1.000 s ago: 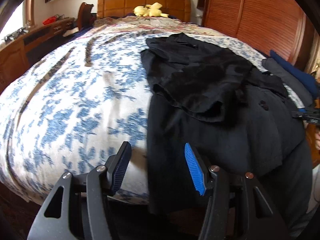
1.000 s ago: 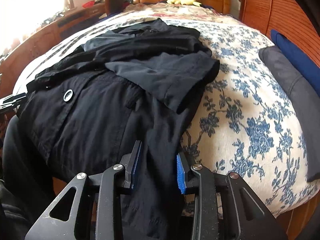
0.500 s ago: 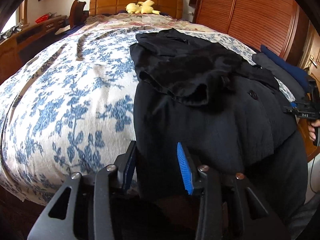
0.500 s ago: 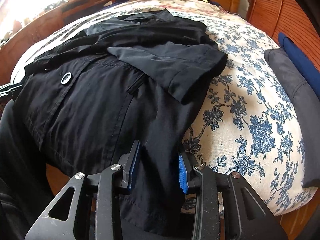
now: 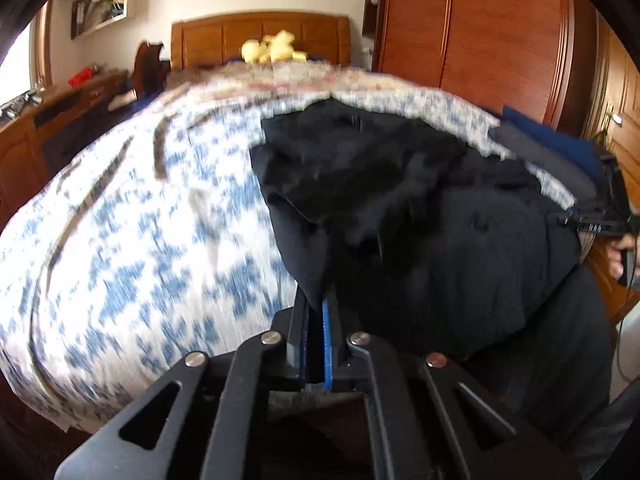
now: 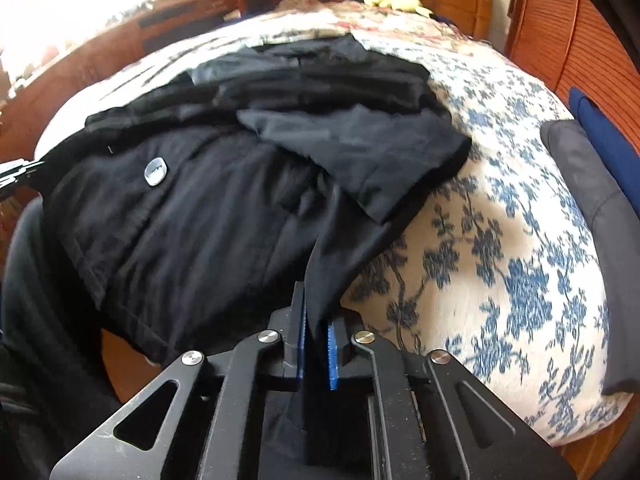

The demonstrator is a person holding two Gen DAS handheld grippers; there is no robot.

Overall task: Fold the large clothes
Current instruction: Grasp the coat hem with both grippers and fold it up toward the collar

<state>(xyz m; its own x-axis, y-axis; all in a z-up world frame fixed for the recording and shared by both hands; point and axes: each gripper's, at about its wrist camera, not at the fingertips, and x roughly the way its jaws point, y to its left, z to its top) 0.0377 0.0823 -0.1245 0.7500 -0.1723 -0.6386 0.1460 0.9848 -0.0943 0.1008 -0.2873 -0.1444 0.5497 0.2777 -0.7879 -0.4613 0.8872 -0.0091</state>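
With both sleeves already folded in, my left gripper point(image 5: 315, 312) and right gripper point(image 6: 316, 320) pinch the black shirt's point(image 6: 208, 208) hem on the bed point(image 6: 500, 240); the bottom fold remains.

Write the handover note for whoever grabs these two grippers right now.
Left gripper: shut on the black garment at its near left hem.
Right gripper: shut on the near right hem.
The garment lies spread on the floral bedspread, hem hanging over the near edge, both sleeves already folded in over the body.
Done: sleeves in, both hem corners gripped.
Left: carry the hem toward the collar, lay it flat, release.
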